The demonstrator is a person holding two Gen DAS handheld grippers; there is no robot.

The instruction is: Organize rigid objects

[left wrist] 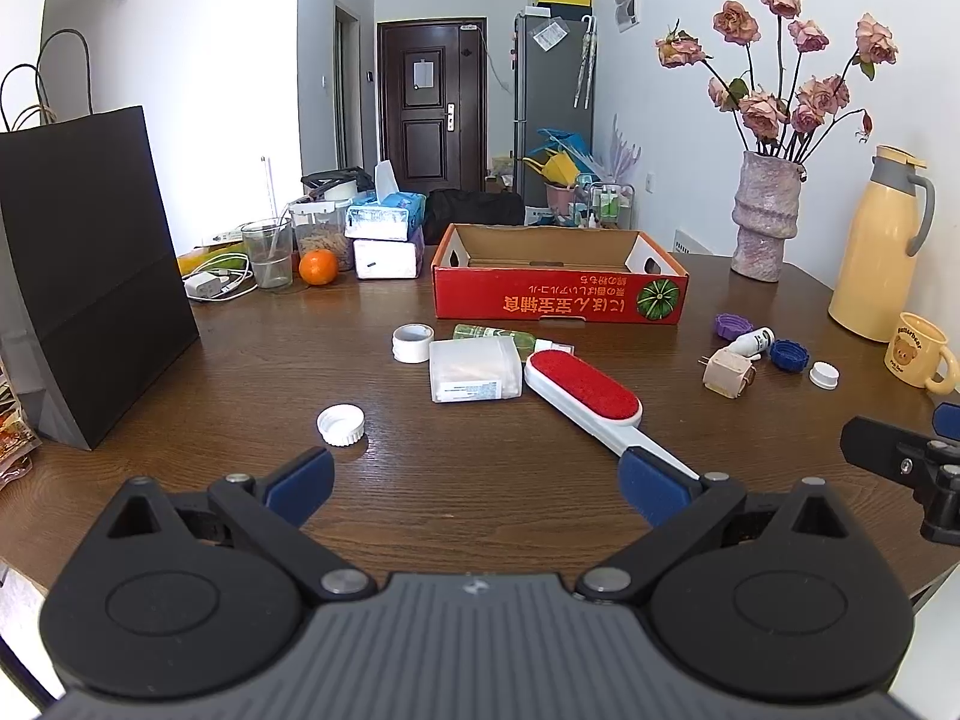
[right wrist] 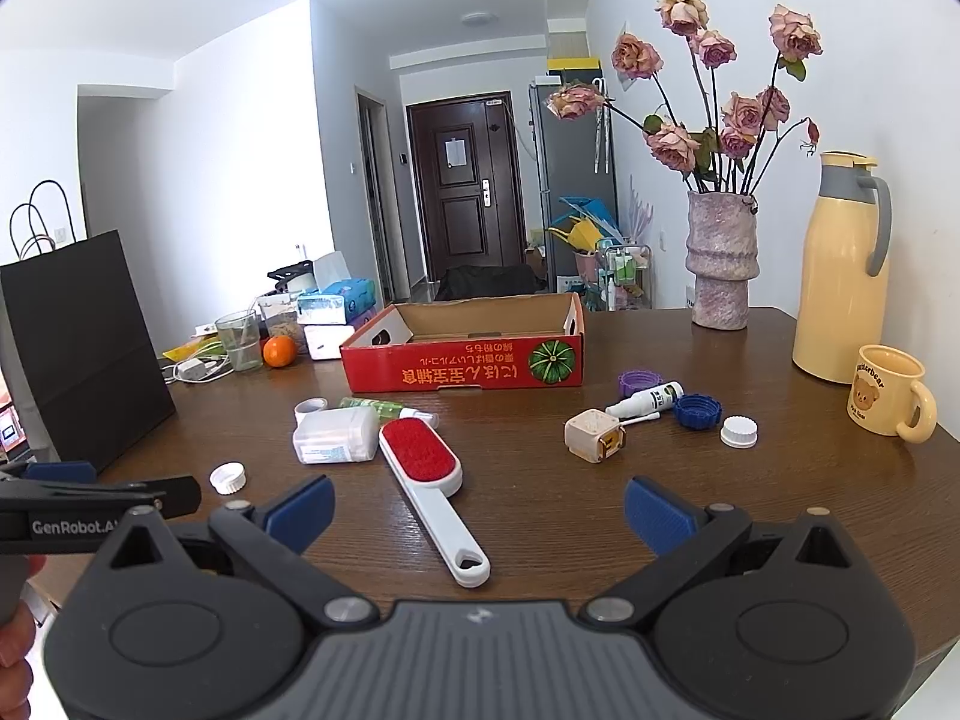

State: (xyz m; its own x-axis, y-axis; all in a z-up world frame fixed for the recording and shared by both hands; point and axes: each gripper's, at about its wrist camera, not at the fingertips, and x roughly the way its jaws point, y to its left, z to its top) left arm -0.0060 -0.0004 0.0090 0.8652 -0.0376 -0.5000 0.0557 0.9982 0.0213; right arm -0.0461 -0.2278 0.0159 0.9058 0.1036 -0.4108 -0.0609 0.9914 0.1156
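A red cardboard box stands open at mid-table. In front of it lie a red-and-white lint brush, a white plastic case, a tape roll, a green bottle and a white cap. To the right lie a beige plug cube, a spray bottle, purple, blue and white caps. My left gripper and right gripper are open and empty, near the front edge.
A black paper bag stands at the left. A glass, orange and tissue packs sit at the back left. A vase of roses, a yellow jug and a bear mug stand at the right.
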